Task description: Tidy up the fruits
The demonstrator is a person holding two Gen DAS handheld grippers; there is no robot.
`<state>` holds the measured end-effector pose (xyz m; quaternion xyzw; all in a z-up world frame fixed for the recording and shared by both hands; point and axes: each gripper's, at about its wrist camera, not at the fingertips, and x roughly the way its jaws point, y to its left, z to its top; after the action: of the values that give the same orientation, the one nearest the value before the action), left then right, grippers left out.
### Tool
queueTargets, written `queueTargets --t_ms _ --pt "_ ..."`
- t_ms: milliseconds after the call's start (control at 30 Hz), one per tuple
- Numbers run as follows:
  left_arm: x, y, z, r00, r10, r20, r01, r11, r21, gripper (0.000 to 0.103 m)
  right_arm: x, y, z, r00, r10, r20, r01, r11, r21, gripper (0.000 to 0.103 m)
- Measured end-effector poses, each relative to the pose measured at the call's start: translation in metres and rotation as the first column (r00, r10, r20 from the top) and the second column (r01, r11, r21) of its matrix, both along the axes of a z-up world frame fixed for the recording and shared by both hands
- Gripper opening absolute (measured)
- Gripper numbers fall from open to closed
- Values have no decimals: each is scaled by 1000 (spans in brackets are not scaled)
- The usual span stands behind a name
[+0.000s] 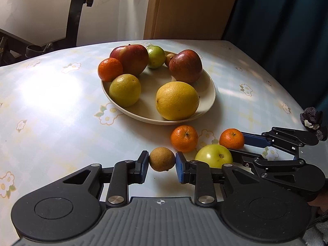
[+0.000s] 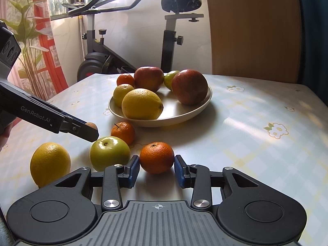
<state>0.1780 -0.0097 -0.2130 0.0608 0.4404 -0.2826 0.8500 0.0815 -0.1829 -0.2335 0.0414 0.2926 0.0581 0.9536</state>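
Note:
A beige plate (image 1: 211, 94) holds two red apples, two yellow citrus, a tangerine, a green fruit and a small brown fruit. My left gripper (image 1: 162, 164) is shut on a small brown fruit (image 1: 162, 159) just above the table, in front of the plate. My right gripper (image 2: 156, 169) is shut on a tangerine (image 2: 156, 157) that rests on the table; it shows in the left wrist view (image 1: 231, 139) too. A green apple (image 2: 109, 152), a second loose tangerine (image 2: 123, 132) and a yellow citrus (image 2: 50, 163) lie on the table beside them.
The table has a pale floral cloth (image 2: 256, 123). An exercise bike (image 2: 102, 47) stands behind its far edge, a wooden panel (image 2: 252, 26) at the back right. The table's right edge (image 1: 297, 106) is near my right gripper.

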Motion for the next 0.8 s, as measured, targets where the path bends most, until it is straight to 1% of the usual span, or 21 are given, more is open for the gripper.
queueTargets --t_ms 200,267,367,567,667,800 --pt "-1 3 10 1000 5 20 -5 1000 -18 30 -3 -6 2 999 -32 18 31 999 21 33" --pt "-2 4 16 999 5 34 -4 1000 -23 30 -4 -10 4 999 -51 16 51 998 35 33" --pt "-3 8 28 998 5 61 -3 999 -35 30 -6 -15 9 999 -53 10 53 998 43 33" --pt "3 12 52 994 13 109 -7 998 -56 30 -2 -24 44 997 -39 63 38 999 19 33" --pt "10 12 64 990 23 136 -14 998 -65 30 8 -27 62 995 -25 93 26 1000 -3 33" --pt "23 6 78 984 31 176 -19 997 -69 30 25 -30 78 993 -5 121 10 999 -41 33"
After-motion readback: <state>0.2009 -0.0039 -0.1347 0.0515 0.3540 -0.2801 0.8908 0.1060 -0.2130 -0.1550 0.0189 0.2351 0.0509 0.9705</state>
